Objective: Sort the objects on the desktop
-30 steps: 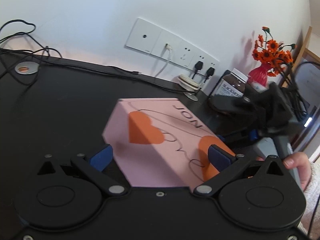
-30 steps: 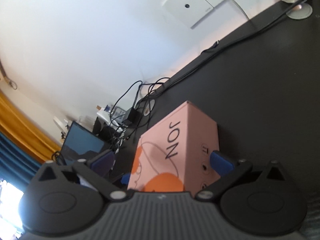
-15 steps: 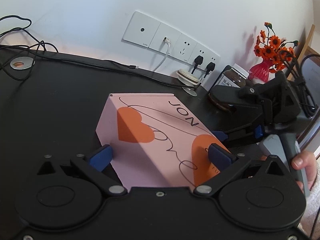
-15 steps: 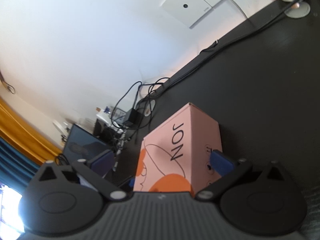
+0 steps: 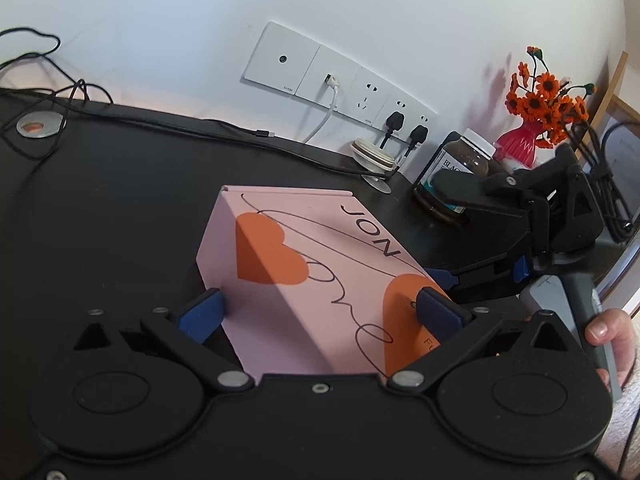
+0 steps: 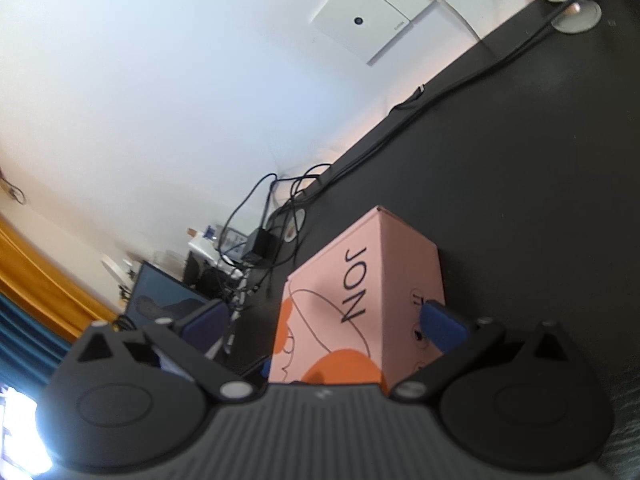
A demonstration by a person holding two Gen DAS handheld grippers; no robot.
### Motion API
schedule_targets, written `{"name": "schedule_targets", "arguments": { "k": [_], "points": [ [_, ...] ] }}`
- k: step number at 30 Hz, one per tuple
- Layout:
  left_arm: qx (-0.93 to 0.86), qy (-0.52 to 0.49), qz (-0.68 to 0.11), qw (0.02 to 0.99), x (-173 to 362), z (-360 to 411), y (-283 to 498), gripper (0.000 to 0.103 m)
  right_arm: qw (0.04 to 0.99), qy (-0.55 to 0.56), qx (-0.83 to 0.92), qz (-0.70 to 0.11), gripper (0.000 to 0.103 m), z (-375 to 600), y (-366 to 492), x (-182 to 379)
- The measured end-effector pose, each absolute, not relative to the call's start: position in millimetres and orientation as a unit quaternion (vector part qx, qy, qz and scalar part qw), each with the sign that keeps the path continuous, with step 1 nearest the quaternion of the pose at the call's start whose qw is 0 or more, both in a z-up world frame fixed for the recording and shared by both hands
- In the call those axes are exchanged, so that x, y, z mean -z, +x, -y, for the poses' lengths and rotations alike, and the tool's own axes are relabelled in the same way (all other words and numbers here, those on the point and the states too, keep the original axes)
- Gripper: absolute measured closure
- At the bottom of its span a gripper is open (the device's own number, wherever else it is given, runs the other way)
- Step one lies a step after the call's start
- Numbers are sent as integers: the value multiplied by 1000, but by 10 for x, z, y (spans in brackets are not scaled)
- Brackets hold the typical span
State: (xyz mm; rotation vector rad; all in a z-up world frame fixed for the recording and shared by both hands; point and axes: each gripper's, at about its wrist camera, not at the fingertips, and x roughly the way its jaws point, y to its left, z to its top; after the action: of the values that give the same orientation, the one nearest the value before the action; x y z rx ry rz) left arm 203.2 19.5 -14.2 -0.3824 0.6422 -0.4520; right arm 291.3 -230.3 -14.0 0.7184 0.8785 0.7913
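Black desk [image 5: 120,208] against a white wall [image 5: 160,20] bearing a row of socket plates [image 5: 336,84]. A pink box [image 5: 312,276] printed with orange hearts lies on the desk. The left gripper [image 5: 320,312] pinches its near end, blue pads against both sides. The right gripper [image 6: 324,320] is spread wide, one pad touching the box's right side. Behind stand a brown jar [image 5: 460,168] and a red vase of orange flowers [image 5: 520,140]; black cables [image 5: 200,130] trail along the wall.

Background: wall socket panel [image 5: 332,80] with two black plugs [image 5: 404,128]. Red vase of orange flowers [image 5: 532,128] beside brown jar [image 5: 460,160]. Far desk end: tangled cables [image 6: 280,208].
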Motion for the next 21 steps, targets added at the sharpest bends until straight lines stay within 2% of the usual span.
{"name": "schedule_targets", "arguments": {
  "k": [14, 21],
  "points": [
    [244, -160, -312, 904, 83, -137, 1479, 0, 749, 351, -377, -417, 1, 2527, 2597, 205],
    [232, -90, -317, 915, 119, 210, 1359, 0, 755, 348, -371, -414, 1, 2488, 2561, 191]
  ]
}}
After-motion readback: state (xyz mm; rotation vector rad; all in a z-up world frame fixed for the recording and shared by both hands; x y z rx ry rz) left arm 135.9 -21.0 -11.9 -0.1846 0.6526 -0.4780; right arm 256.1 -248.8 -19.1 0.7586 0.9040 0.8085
